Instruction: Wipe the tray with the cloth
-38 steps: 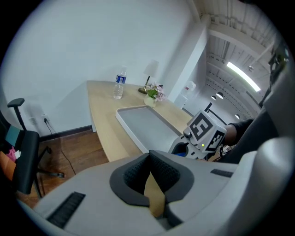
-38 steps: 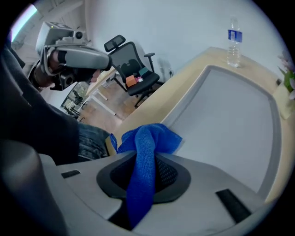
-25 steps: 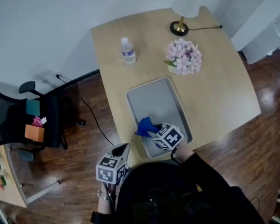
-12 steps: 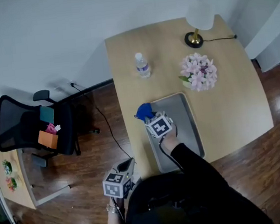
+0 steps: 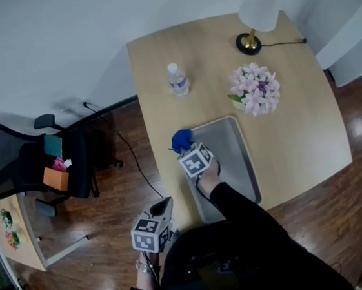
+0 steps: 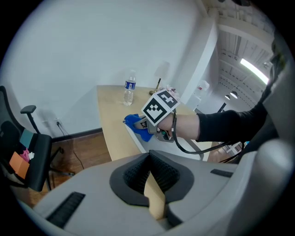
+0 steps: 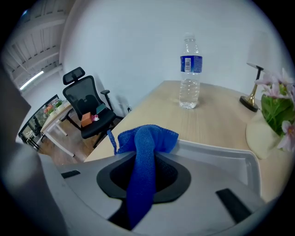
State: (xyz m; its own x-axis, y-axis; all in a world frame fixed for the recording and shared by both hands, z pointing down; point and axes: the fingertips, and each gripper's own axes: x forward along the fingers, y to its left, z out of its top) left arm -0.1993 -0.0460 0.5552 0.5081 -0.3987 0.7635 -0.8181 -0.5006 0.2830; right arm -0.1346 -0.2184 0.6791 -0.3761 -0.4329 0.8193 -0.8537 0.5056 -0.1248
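The person's right hand (image 5: 205, 178) and black sleeve covered much of the tray's (image 5: 232, 151) 7 o'clock side in the head view, and the body hid the table's (image 5: 295, 121) near edge. The right gripper (image 7: 146, 157) was clamped on the blue cloth (image 7: 144, 140), jaws part-way closed with the fabric pinched between the pads. The cloth's lower end vanished inside the jaws. Its free end was bunched at the tray's 11 o'clock corner, at the rim. Whether it touched the tray floor could not be told.

The left gripper (image 6: 148, 156) was off the table at the tray's 7 o'clock, above the wooden floor (image 5: 108, 247). Its jaws met at the tips and gripped nothing.

The lamp (image 5: 256, 22) at 1 o'clock was washed out, so its shade had no clear outline. On the office chair (image 5: 34, 167) at 9 o'clock sat an orange thing and a teal thing, both too small to identify.

The water bottle (image 7: 190, 78) at 11 o'clock wore a blue label, its print too small to read. Each gripper's cube carried black-and-white square markers, no letters. The pink flowers (image 5: 256, 88) at 1 o'clock, just beyond the tray, bore no writing.
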